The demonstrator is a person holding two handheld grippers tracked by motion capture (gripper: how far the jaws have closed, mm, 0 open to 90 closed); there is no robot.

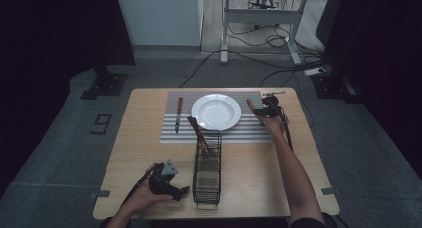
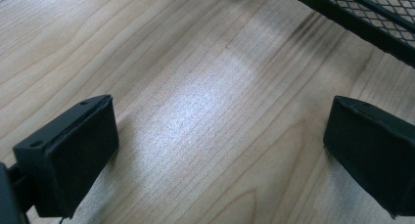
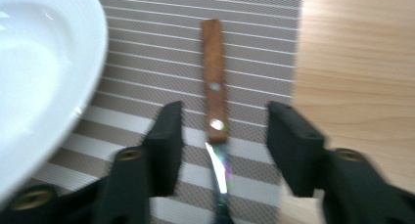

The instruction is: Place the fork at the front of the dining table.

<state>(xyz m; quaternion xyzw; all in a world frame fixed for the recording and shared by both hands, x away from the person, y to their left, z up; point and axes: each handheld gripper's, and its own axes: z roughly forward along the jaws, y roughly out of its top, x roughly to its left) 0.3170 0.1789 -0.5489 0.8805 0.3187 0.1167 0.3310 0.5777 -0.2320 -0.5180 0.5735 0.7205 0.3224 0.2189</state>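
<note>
the right gripper [image 3: 222, 136], jaws released, straddles the wood-handled knife [image 3: 214, 94], whose long axis runs forward between them, handle away.

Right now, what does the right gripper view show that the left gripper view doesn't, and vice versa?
Right gripper view only: a wood-handled knife lying on the striped placemat between the open right gripper's jaws, and the white plate's rim at left.
Left gripper view only: a corner of the black wire basket, and the left gripper open over bare wood.
Both: the light wooden table and open black jaws holding nothing.
</note>
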